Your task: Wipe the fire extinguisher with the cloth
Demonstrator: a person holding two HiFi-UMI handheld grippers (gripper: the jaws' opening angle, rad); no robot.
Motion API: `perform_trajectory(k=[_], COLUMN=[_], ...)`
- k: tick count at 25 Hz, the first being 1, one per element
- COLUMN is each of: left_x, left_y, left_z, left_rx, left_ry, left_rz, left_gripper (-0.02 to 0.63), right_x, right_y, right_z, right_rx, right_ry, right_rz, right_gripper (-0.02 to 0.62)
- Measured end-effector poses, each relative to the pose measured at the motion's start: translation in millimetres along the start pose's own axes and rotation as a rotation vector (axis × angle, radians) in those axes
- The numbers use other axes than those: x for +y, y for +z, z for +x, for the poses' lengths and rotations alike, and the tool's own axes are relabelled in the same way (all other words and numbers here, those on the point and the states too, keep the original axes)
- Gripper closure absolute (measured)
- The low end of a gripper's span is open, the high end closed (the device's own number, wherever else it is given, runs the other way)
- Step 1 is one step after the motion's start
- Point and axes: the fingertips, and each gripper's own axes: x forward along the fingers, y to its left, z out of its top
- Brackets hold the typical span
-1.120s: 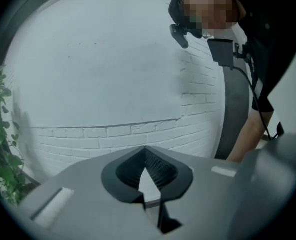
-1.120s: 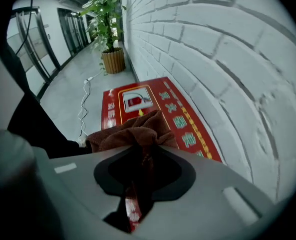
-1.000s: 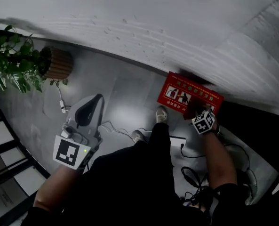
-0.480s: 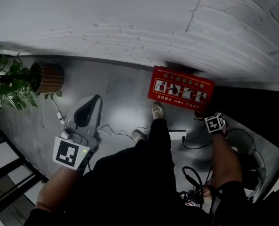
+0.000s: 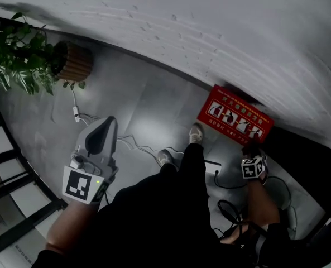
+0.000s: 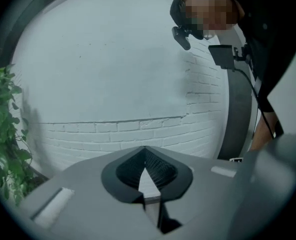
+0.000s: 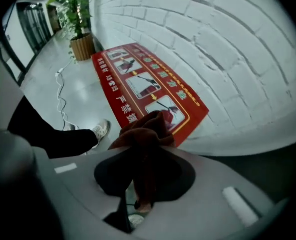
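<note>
Grey floor, head view: red pictogram-printed extinguisher box is seen at 3 o'clock. Left gripper view: left gripper is pinched closed, empty. Right gripper view: bunched reddish-brown cloth is clamped by right gripper; could get snagged loose on the box edge.

Building corridor: white brick wall, grey floor, potted plant, fire-extinguisher box.

Black trousers, pale sneakers
</note>
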Motion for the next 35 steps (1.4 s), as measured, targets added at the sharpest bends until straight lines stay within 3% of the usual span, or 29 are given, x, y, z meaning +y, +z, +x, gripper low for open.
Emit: perform_trajectory(k=[5, 11, 16, 19, 25, 29, 32, 35], left_x=[24, 37, 36, 33, 14, 0, -4, -12], left_y=[-13, -19, -26, -25, -14, -10, -3, 3], left_z=[-25, -40, -42, -35, -13, 0, 10, 23], left_rx=[0.006, 0.015, 0.046, 0.055, 0.055, 0.059, 0.045, 0.024], left_ry=[0.085, 0.151, 0.180, 0.177, 0.119, 0.072, 0.056, 0.015], left_rz=[-0.043, -0.063, -0.062, -0.054, -0.023, -0.015, -0.006, 0.010], left_gripper=[0.606, 0.606, 0.606, 0.606, 0.606, 0.606, 0.606, 0.606], right_x=[36, 106, 149, 148, 78, 26, 1, -36], right_y=[61, 169, 252, 280, 310, 308, 278, 219], right_z=[5, 9, 16, 20, 33, 36, 35, 30], right_rx=[-0.054, -0.192, -0.283, -0.291, -0.310, -0.269, -0.246, -0.213], right_ry=[0.069, 0.185, 0.264, 0.325, 0.303, 0.288, 0.262, 0.183], right_rz=[-0.163, -0.365, -0.419, -0.403, -0.358, -0.284, -0.260, -0.196], right_gripper=[0.526, 0.526, 0.524, 0.523, 0.522, 0.522, 0.522, 0.523])
